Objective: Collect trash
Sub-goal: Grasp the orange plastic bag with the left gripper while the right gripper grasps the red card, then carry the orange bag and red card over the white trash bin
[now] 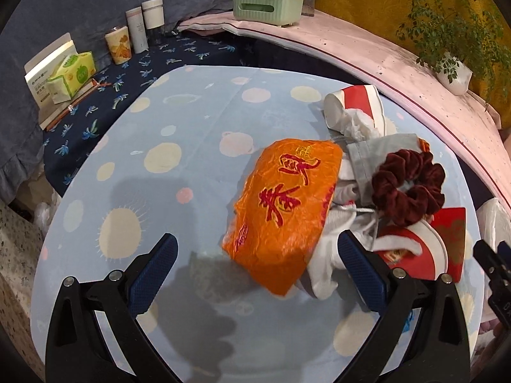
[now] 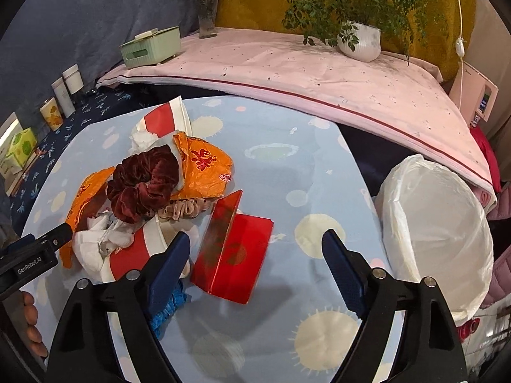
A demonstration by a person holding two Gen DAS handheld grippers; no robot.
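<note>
Grippers spread: left gripper [image 1: 257,268] flanks orange wrapper [image 1: 282,210], right gripper [image 2: 255,257] flanks red envelope [image 2: 234,255] (neither pinching).

left wrist: close, angled down | right wrist: same | shared: trash pile [image 1: 351,198]

The left hand-held gripper [image 1: 257,271] hangs wide open over the desk [image 1: 179,134], empty. An orange wrapper [image 1: 281,210] lies between its fingers, touching white cloth [image 1: 325,255]. A maroon scrunchie [image 1: 408,185] rests beside red-and-white paper cups [image 1: 361,102].
</note>
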